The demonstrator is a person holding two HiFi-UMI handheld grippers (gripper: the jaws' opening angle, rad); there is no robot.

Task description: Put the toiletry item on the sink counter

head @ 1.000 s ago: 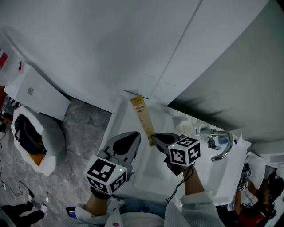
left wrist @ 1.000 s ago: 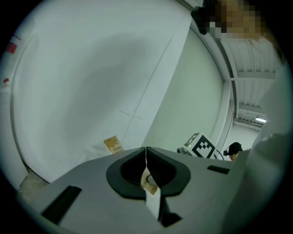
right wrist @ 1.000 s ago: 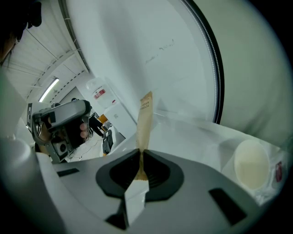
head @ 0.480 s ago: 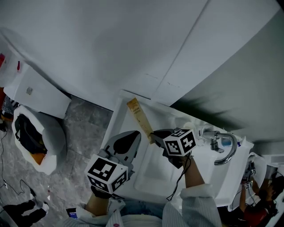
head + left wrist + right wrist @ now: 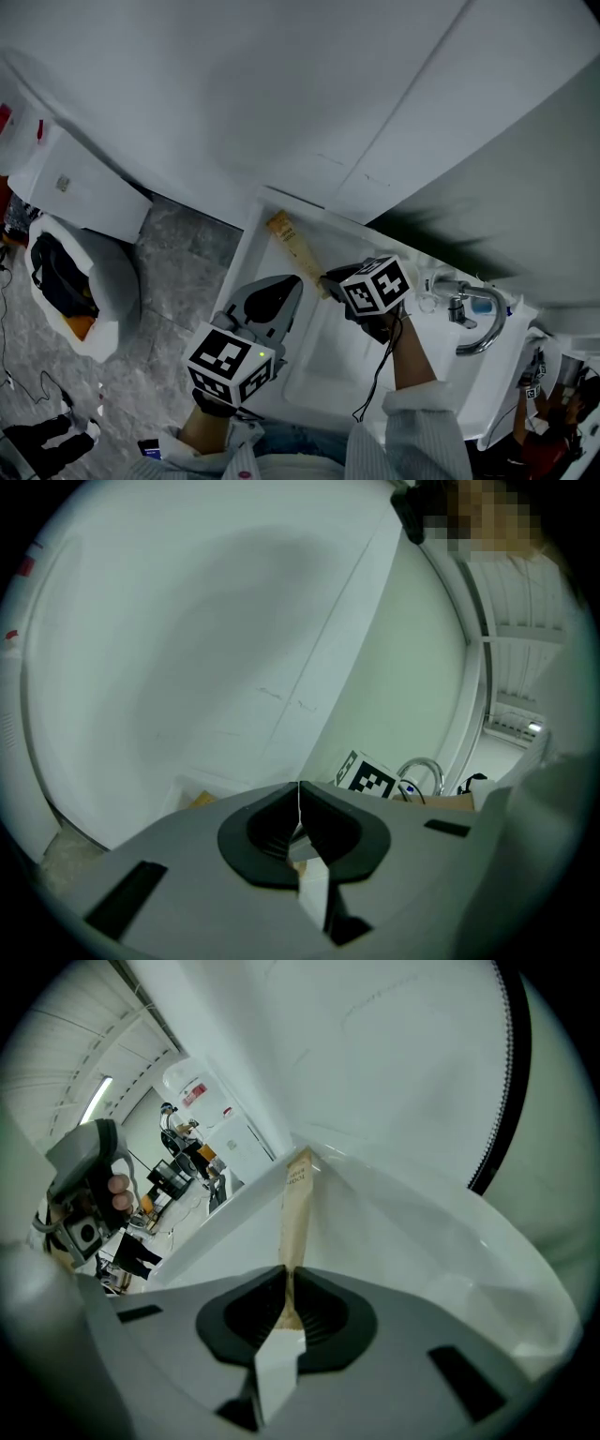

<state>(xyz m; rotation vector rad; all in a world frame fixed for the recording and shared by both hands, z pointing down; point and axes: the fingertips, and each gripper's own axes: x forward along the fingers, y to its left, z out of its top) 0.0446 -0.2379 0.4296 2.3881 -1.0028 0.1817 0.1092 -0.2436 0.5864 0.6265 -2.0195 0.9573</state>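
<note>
A long, flat tan box (image 5: 292,248) is the toiletry item. My right gripper (image 5: 328,281) is shut on its near end and holds it over the back left part of the white sink counter (image 5: 255,246). In the right gripper view the box (image 5: 296,1208) runs out from the pressed jaws (image 5: 288,1283) toward the counter's corner by the wall. My left gripper (image 5: 272,302) hovers at the counter's left edge, shut and empty. In the left gripper view its tips (image 5: 298,803) meet with nothing between them.
A chrome faucet (image 5: 476,314) stands at the right of the basin (image 5: 328,370). White wall panels rise right behind the counter. On the grey floor at left are a white cabinet (image 5: 80,187) and a bin lined with a white bag (image 5: 70,286).
My right gripper has carried the box left and toward the wall, and its far end has swung closer to the counter's back left corner. The left gripper has barely moved.
</note>
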